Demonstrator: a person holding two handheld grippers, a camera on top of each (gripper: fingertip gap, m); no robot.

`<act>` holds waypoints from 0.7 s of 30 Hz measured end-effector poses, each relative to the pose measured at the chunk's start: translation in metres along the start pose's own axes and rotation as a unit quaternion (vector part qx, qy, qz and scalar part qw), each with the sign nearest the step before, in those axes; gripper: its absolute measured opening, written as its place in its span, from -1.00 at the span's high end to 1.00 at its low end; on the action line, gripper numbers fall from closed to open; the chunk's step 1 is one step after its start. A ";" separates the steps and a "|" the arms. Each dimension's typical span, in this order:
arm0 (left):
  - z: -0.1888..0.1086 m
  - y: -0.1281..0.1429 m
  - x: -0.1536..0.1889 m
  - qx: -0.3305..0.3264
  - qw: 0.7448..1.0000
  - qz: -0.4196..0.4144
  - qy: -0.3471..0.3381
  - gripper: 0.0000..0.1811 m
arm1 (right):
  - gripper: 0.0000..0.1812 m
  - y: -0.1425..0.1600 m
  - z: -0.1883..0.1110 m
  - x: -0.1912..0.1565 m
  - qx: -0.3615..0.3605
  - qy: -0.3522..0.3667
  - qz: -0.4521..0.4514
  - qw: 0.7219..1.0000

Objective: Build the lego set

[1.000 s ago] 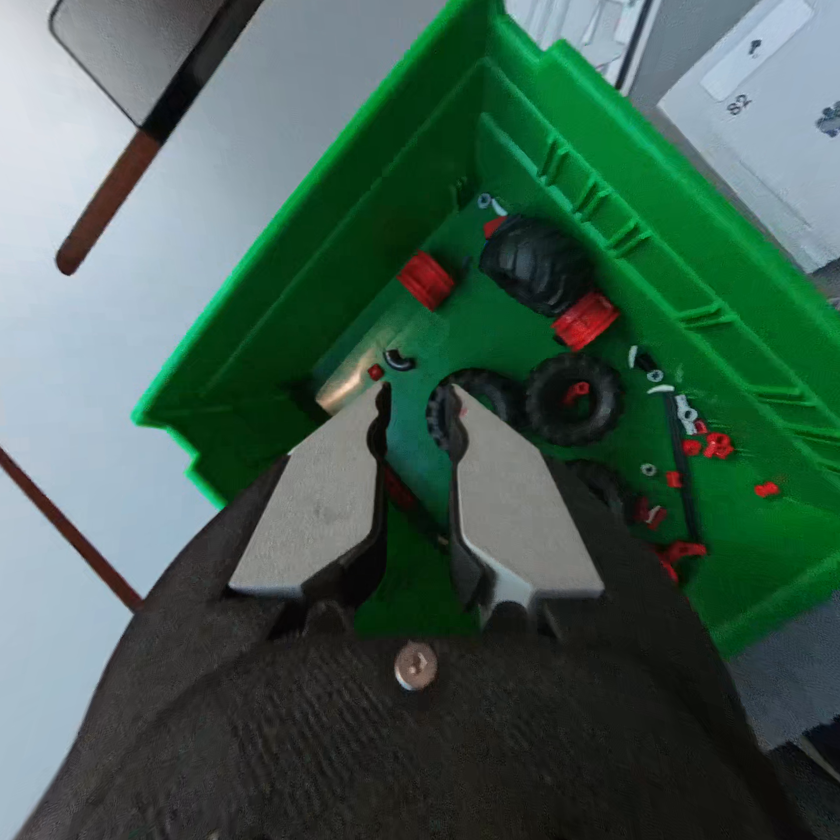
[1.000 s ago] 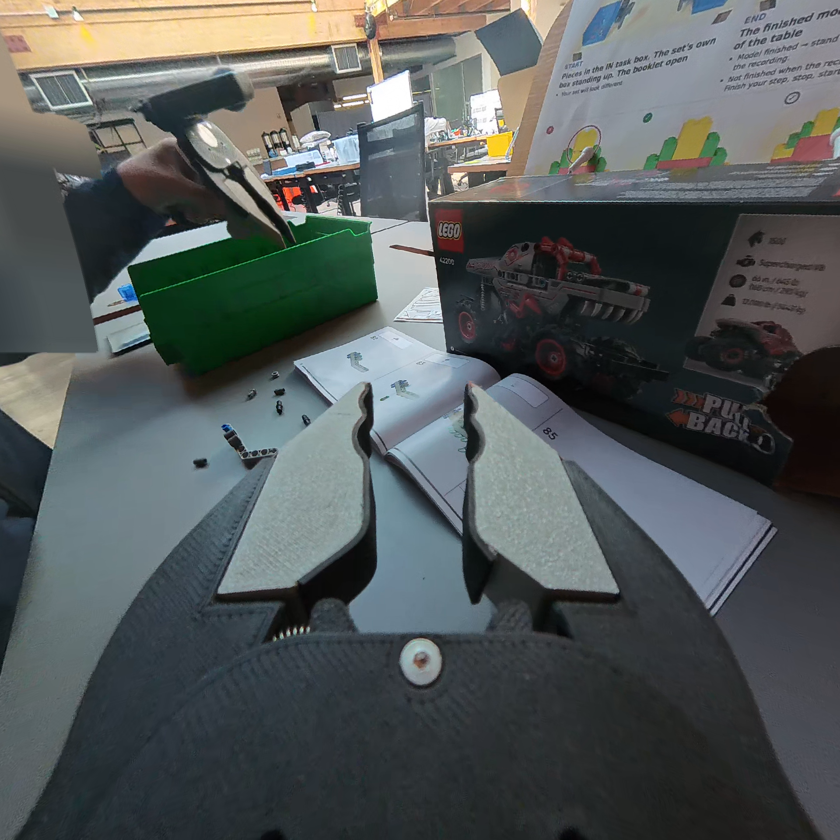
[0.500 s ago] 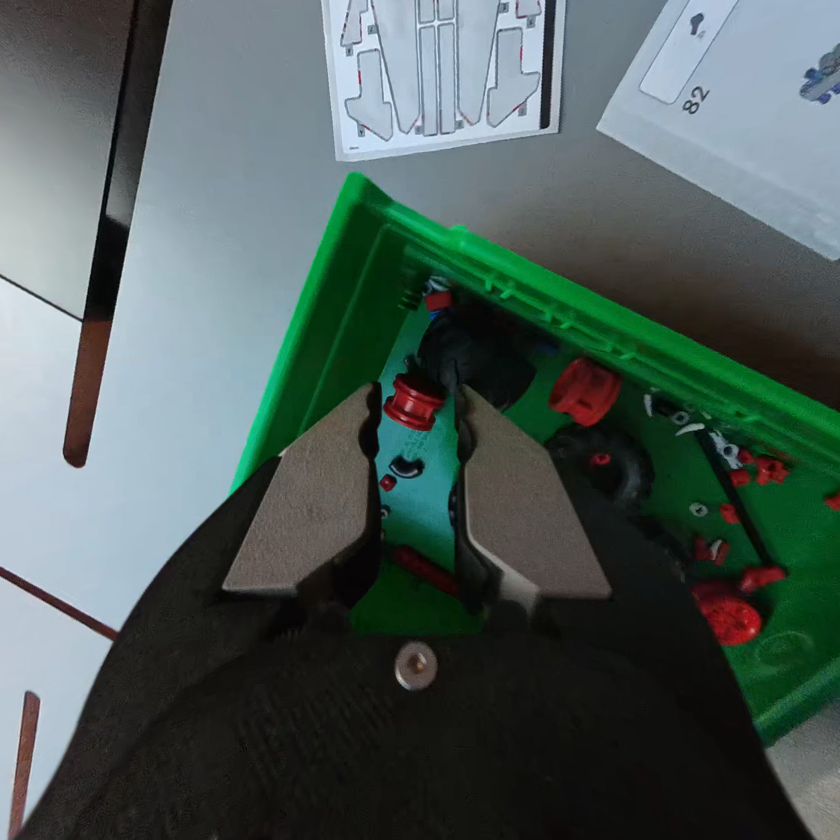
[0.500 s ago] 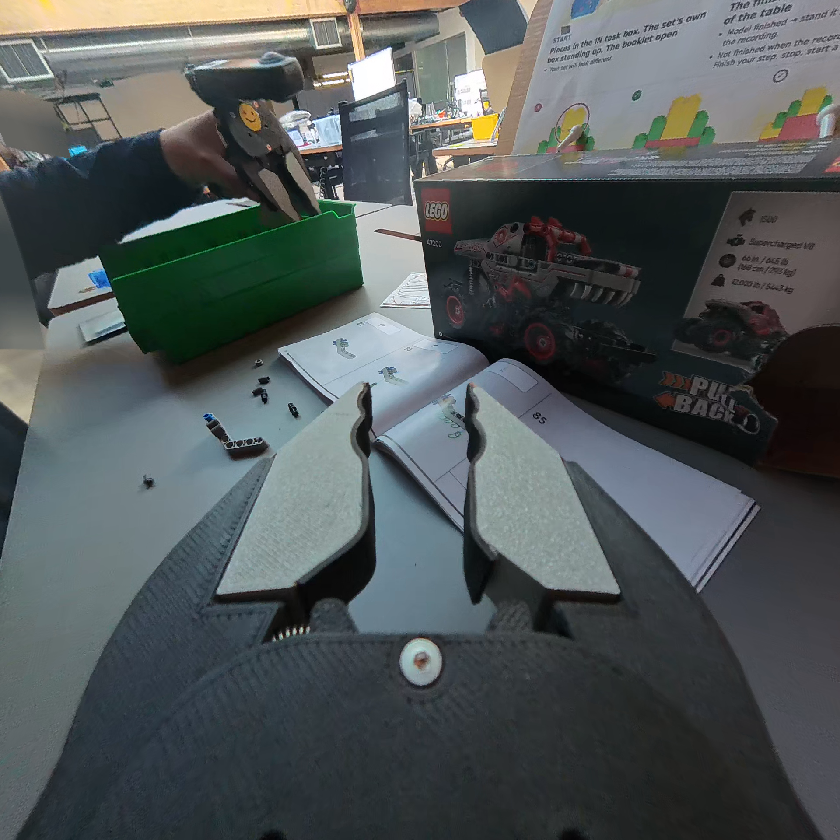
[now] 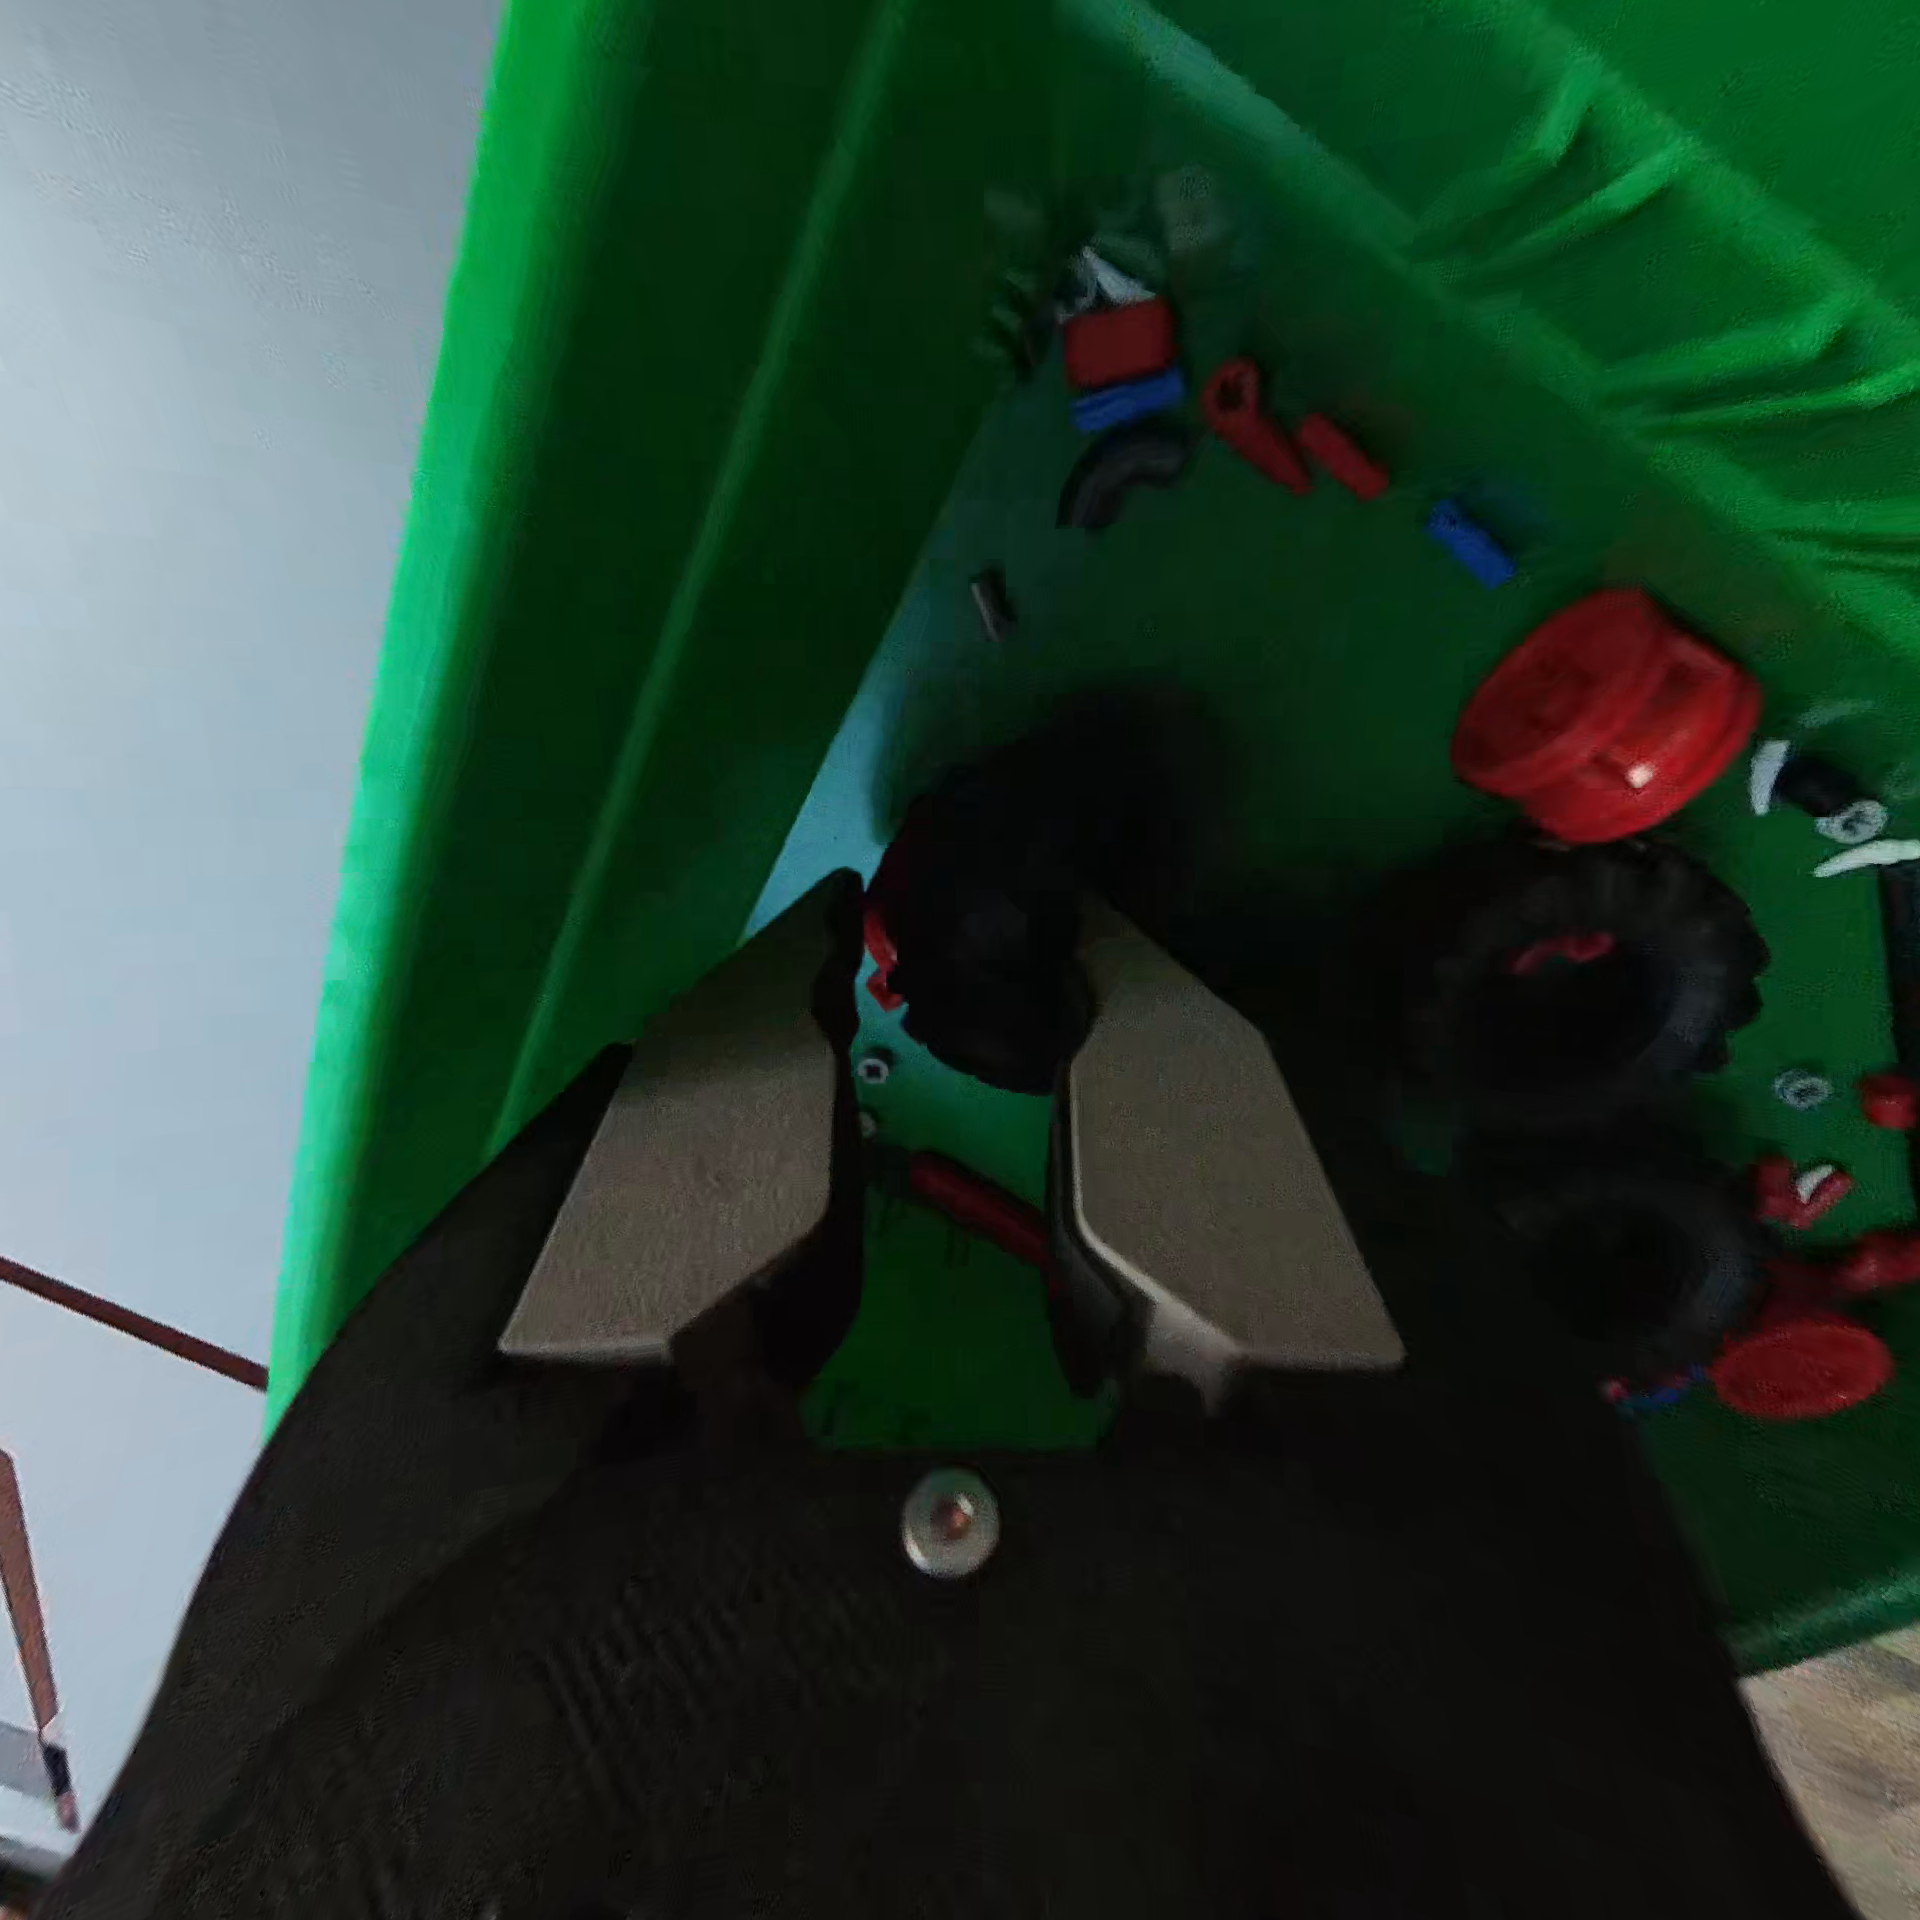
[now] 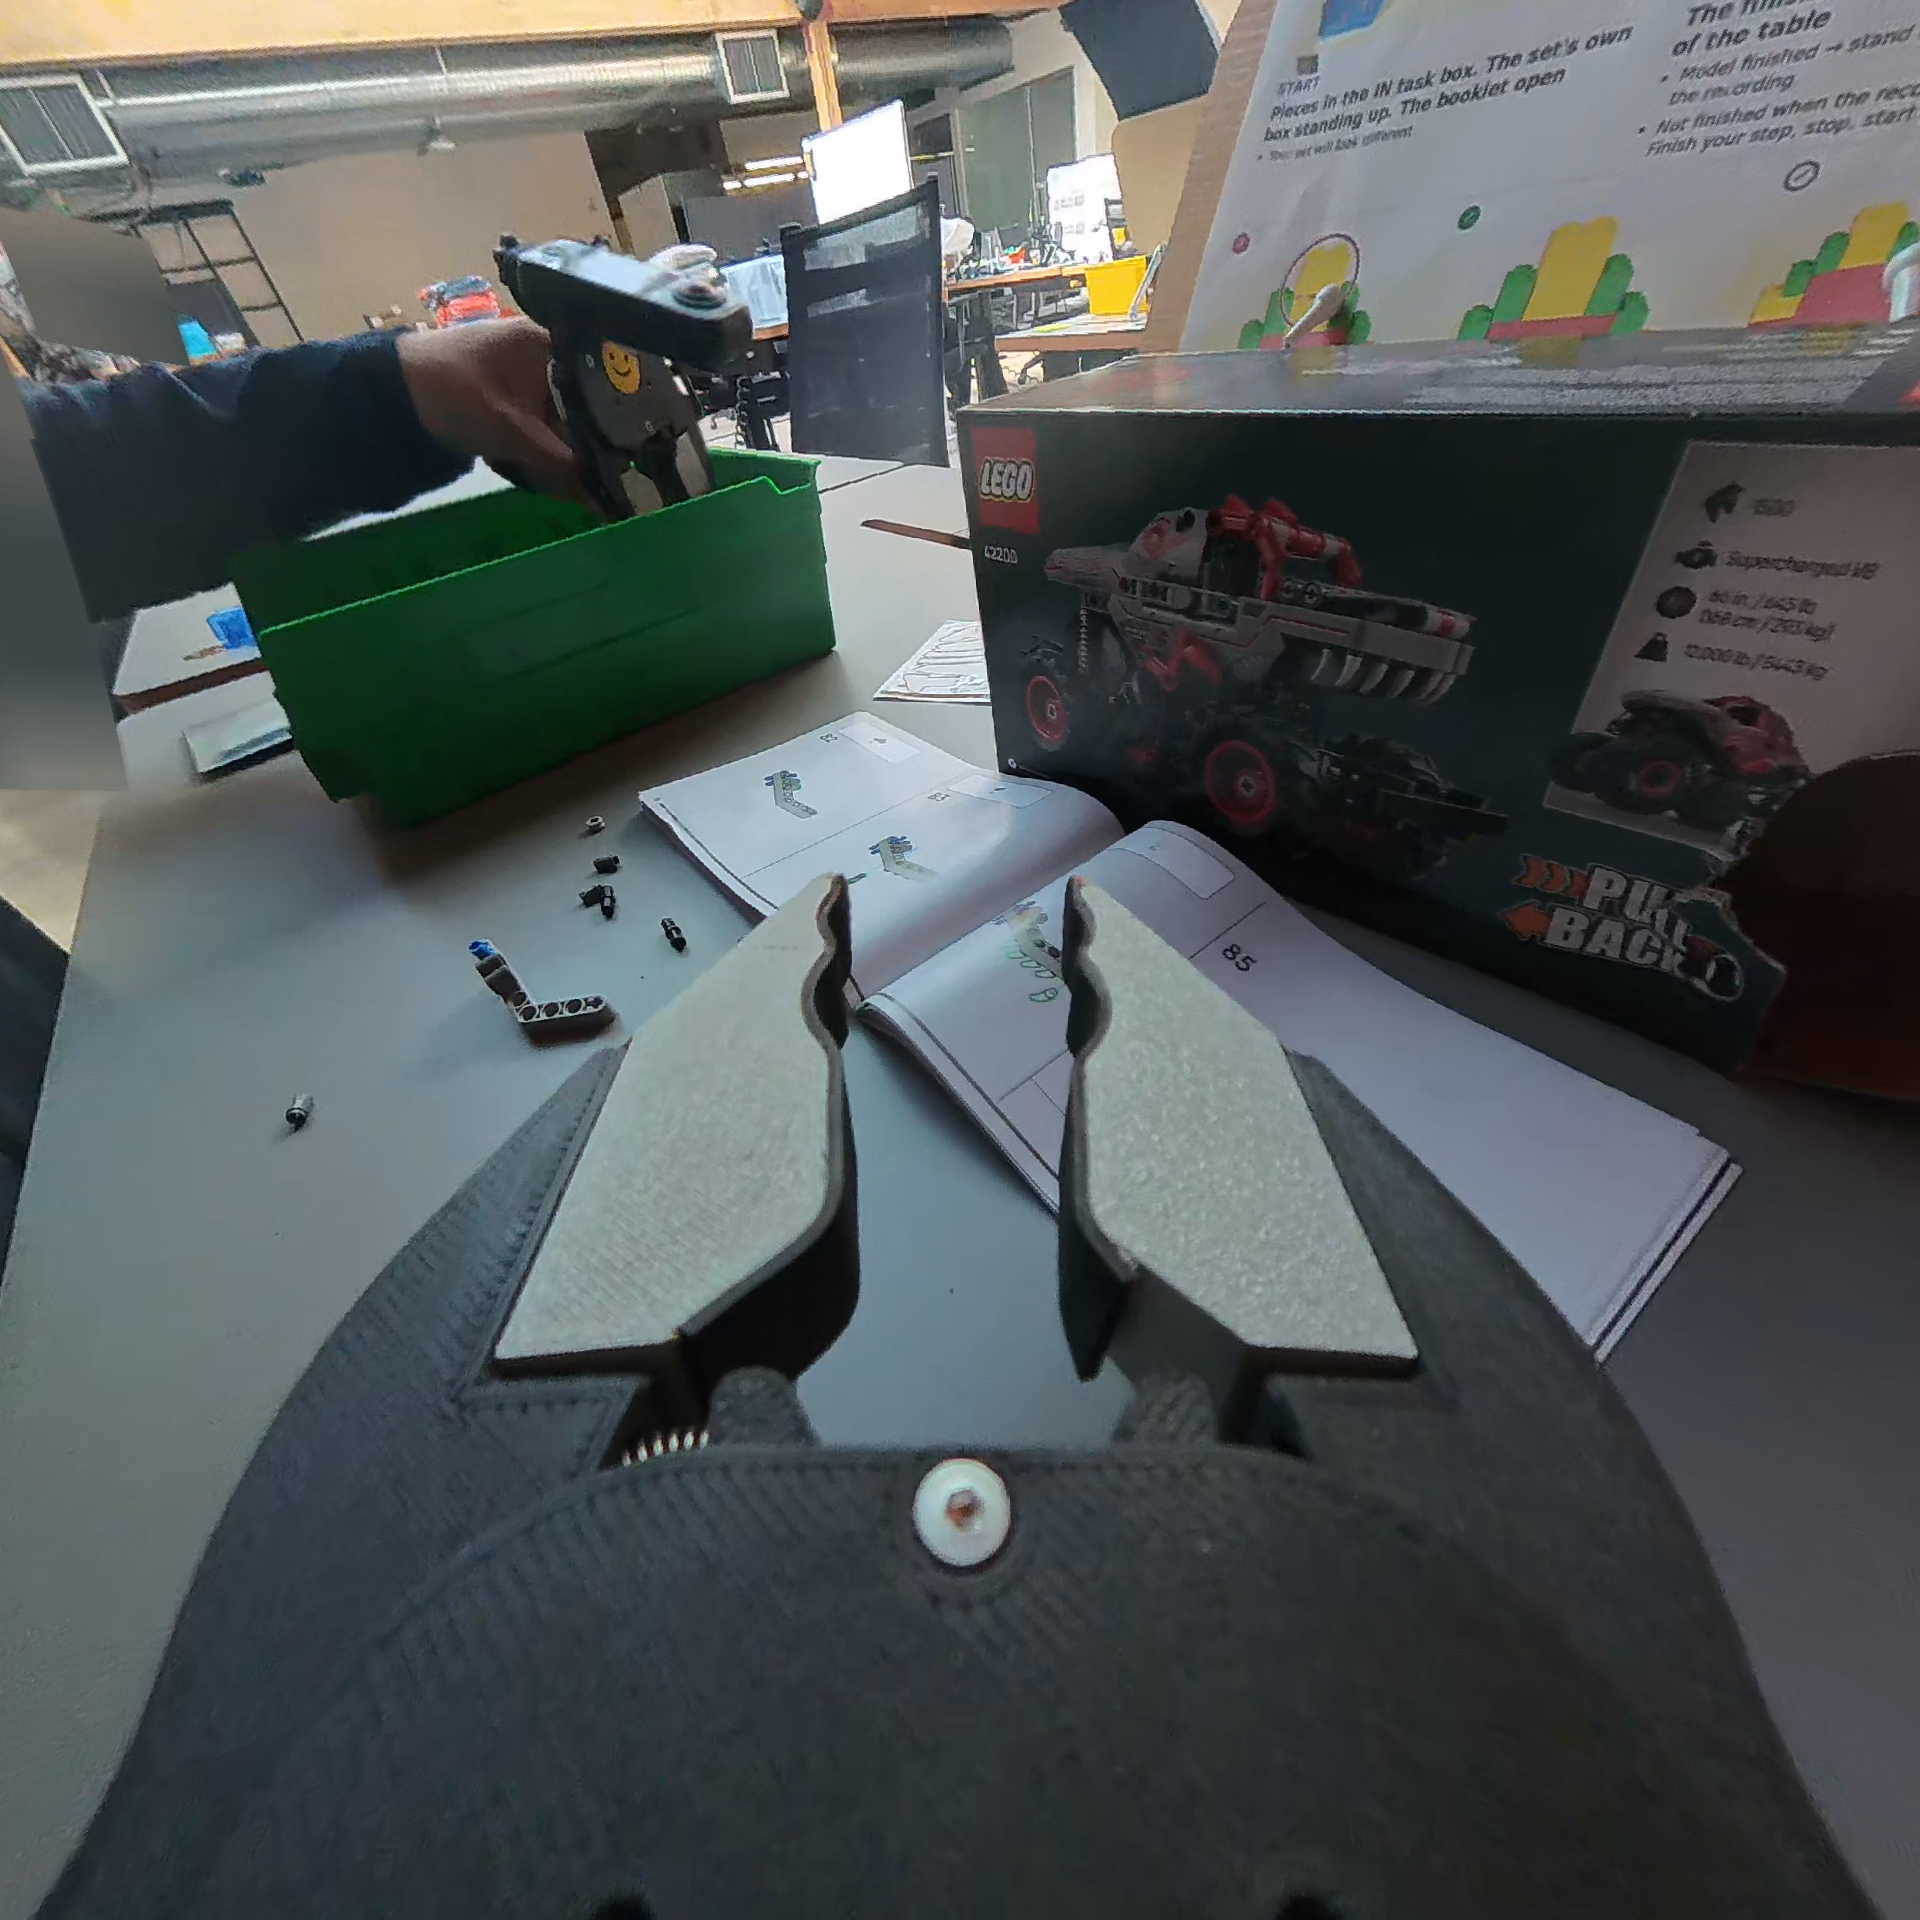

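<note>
As the left tool works down inside the bin, everything turns on what lies straight off its tips.

Worktop: grey, under both tools; the right tool hovers low over it, well apart from the bin.

Green bin: walls rise to the left of and beyond the left tool; seen from the right wrist view, it stands far ahead and to the left.

Set box: upright, ahead and to the right of the right tool.

Booklet: open, flat, just beyond the right tool's tips.

Black tyre: between the left tool's tips, dead ahead; blur hides whether the pads touch it. It looks to lie on its side, though I cannot be sure.

Red hub: ahead and to the right of the left tool, apart from the tyre.

Grey angled beam: on the worktop, ahead-left of the right tool, with small black pins beyond it.

Left tool state: jaws parted about a tyre's width, straddling it; not visibly clamped.

Right tool state: jaws parted, holding nothing.

Nearer tool: the left, by far; closing on the tyre looks like the coming move.
</note>
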State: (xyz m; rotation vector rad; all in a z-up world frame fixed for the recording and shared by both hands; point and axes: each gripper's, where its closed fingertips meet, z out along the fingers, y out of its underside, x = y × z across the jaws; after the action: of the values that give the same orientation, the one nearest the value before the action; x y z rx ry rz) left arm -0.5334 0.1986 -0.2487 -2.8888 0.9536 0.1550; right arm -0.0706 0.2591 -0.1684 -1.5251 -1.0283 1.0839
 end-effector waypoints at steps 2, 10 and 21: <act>-0.002 0.013 0.000 -0.034 0.999 0.002 -0.015 0.63 | 0.60 -0.002 -0.002 0.000 0.007 0.000 0.001 1.000; -0.019 0.027 -0.005 -0.033 0.998 -0.037 -0.045 0.61 | 0.59 -0.007 -0.003 -0.006 0.013 -0.014 -0.004 1.000; -0.017 -0.036 -0.004 0.081 0.995 -0.060 0.009 0.87 | 0.59 -0.013 -0.009 -0.011 0.028 -0.024 -0.002 0.999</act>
State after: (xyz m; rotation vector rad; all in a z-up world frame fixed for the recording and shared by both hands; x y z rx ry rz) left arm -0.5137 0.2274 -0.2294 -2.7926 0.7535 0.0411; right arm -0.0660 0.2493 -0.1530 -1.4582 -1.0252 1.1426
